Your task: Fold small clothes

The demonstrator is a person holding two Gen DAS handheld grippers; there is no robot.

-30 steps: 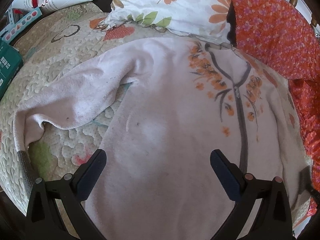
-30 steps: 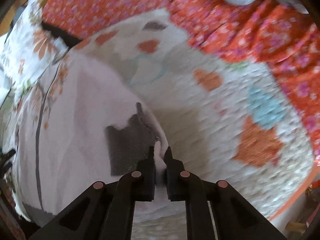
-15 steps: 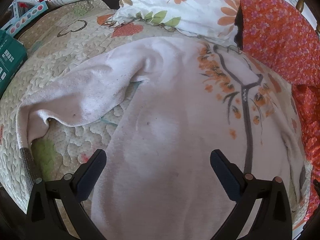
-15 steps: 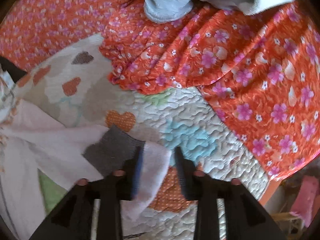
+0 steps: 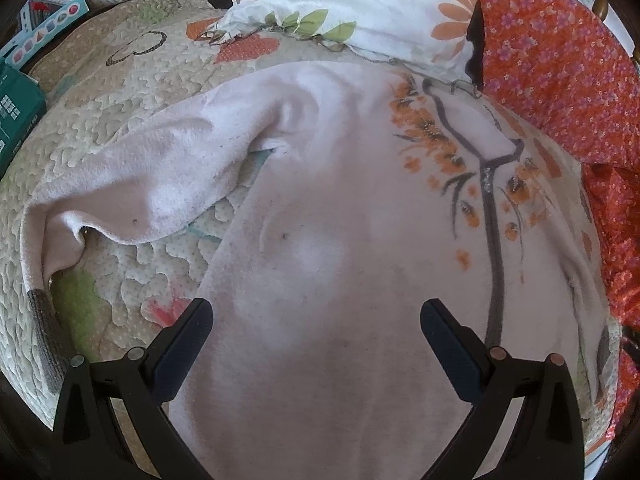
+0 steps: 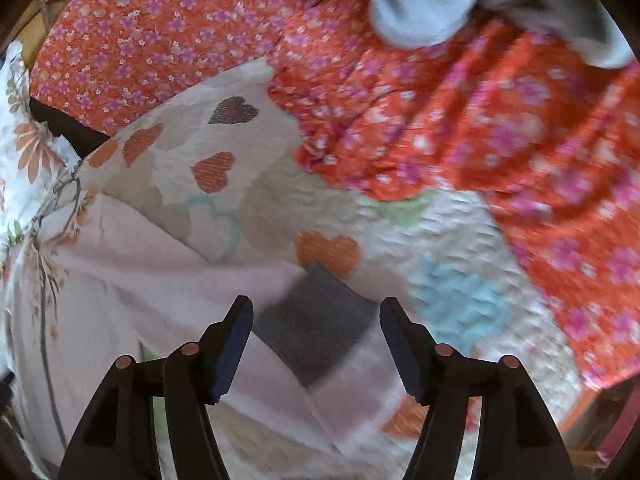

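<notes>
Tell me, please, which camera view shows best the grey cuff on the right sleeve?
The right wrist view: the grey cuff lies large between the open right gripper fingers. The left wrist view shows only a dark sliver of it at the picture's right edge.

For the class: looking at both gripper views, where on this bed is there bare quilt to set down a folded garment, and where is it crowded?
Bare quilt lies between the sweater's grey cuff and the orange flowered blanket. A smaller patch lies between the sweater's sleeve, the pillow and the green box. The sweater fills the middle.
</notes>
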